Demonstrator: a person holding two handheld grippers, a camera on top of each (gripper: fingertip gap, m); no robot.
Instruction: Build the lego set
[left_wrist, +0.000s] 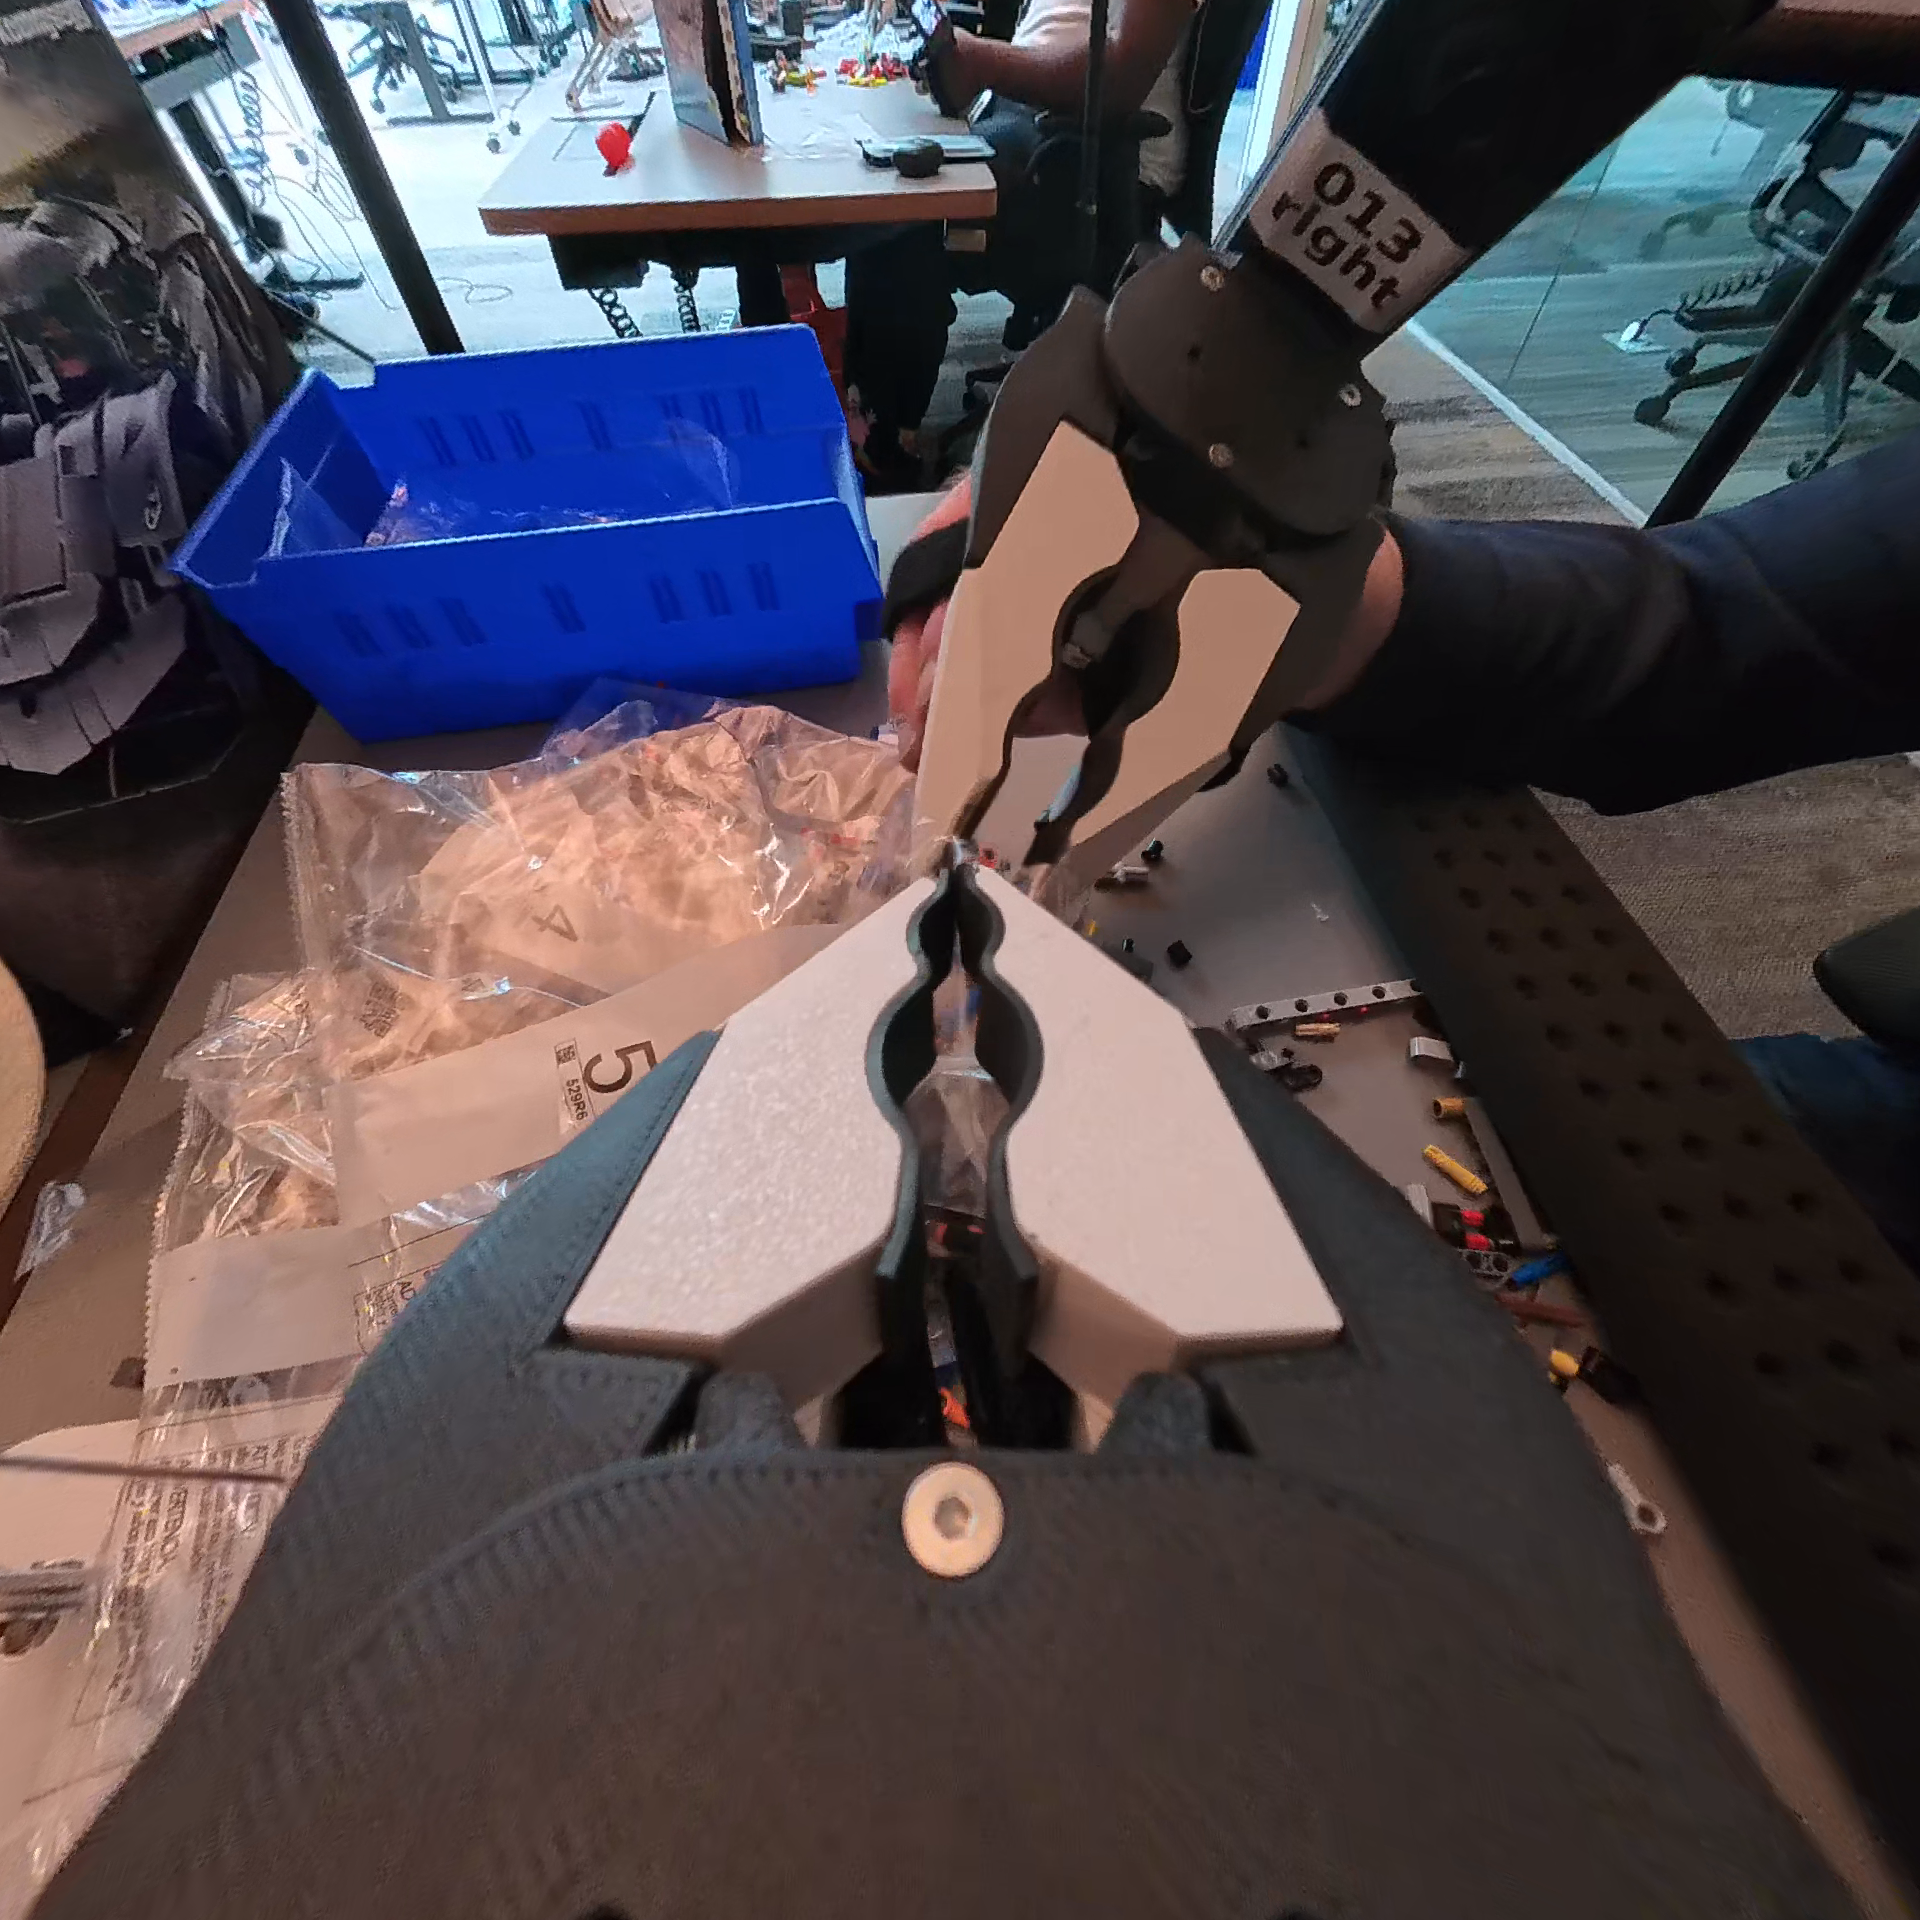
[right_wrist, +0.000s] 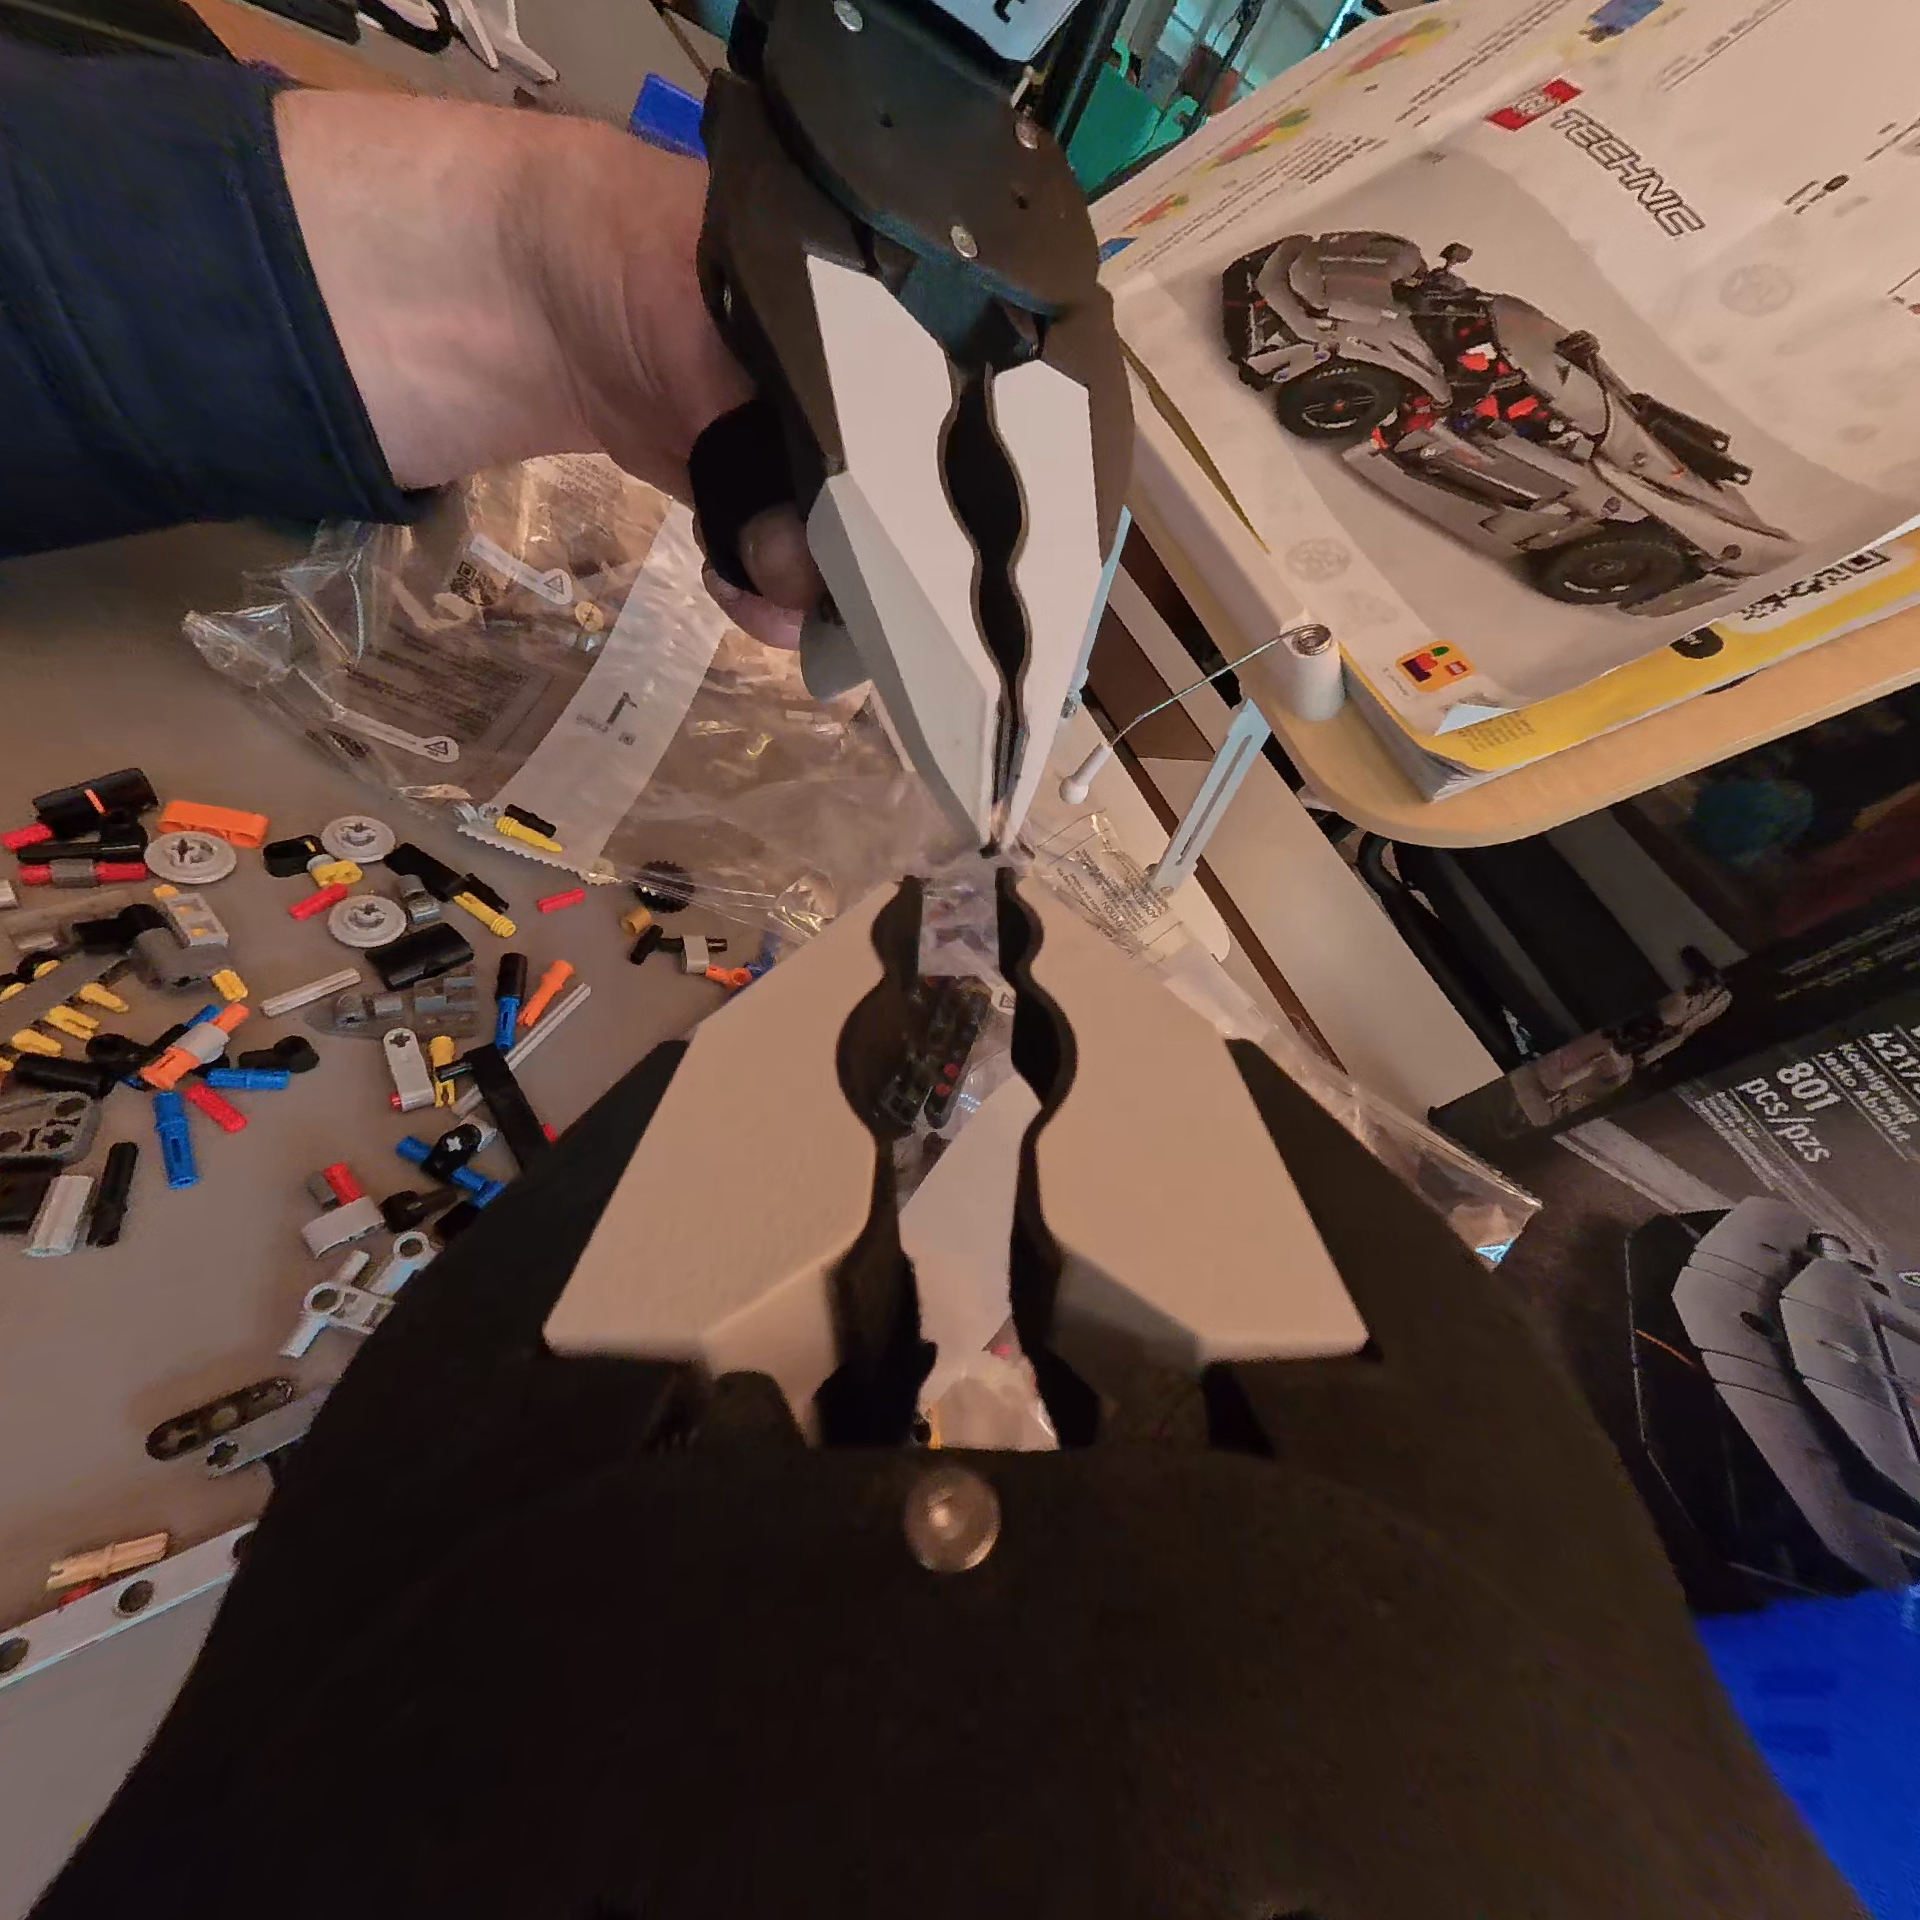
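A small clear plastic bag (right_wrist: 940, 1029) of dark lego parts hangs between my two grippers above the table. My left gripper (left_wrist: 954, 883) is shut on the bag's top edge; it also shows in the right wrist view (right_wrist: 1000, 821), pointing down with jaws together. The bag shows through its finger gap (left_wrist: 956, 1101). My right gripper (right_wrist: 958, 885) faces it tip to tip, jaws slightly apart, with the bag's plastic between the fingers. In the left wrist view the right gripper (left_wrist: 1000, 842) also stands a little open. Loose lego pieces (right_wrist: 208, 987) lie on the table to the left.
Several clear part bags (left_wrist: 520, 883) lie on the table before a blue bin (left_wrist: 540, 561). An open instruction booklet (right_wrist: 1507, 364) rests on a raised stand, with the set's box (right_wrist: 1766, 1247) below. A black perforated wall (left_wrist: 1558, 987) borders the grey tray (left_wrist: 1226, 904) of pieces. The tips of both grippers are at nearly the same place.
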